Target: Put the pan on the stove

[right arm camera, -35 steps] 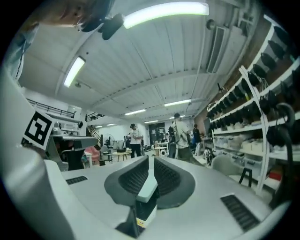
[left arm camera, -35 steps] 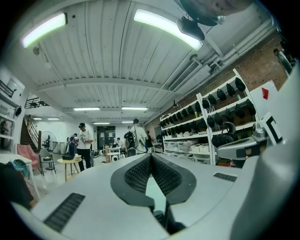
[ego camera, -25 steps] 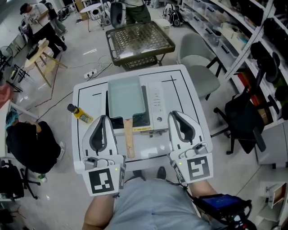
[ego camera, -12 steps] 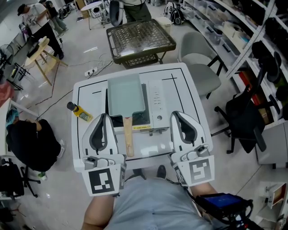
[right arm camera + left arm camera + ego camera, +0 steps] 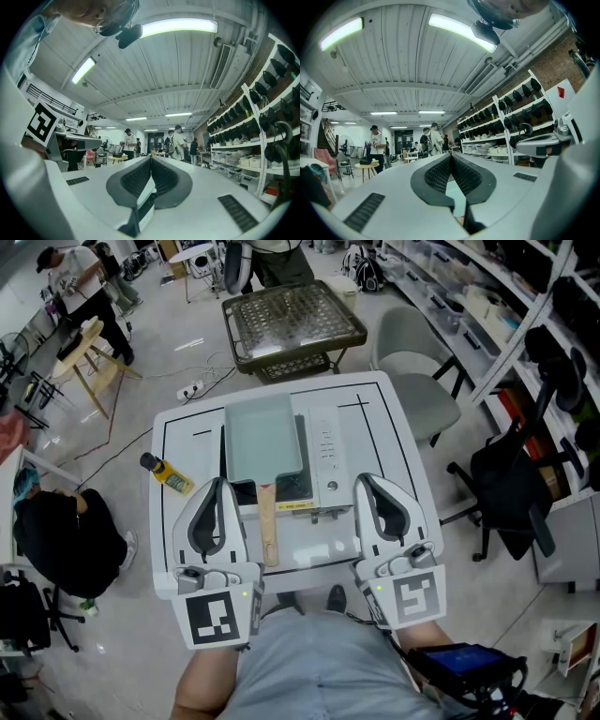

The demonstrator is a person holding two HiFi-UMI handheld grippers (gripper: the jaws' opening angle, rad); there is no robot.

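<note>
A rectangular pale-green pan with a wooden handle lies on the stove in the middle of the white table, its handle pointing toward me. My left gripper hovers over the near table edge just left of the handle, jaws shut and empty. My right gripper is level with it, near the stove's front right corner, also shut and empty. In the left gripper view the gripper points over the pan. In the right gripper view the gripper points over the stove.
A small yellow bottle lies on the table's left side. Beyond the table stand a wire-mesh cart and a grey chair. A black office chair and shelving are to the right. A person in black sits at the left.
The head view has shifted slightly. Both grippers stay at the near edge, and the pan has not moved.
</note>
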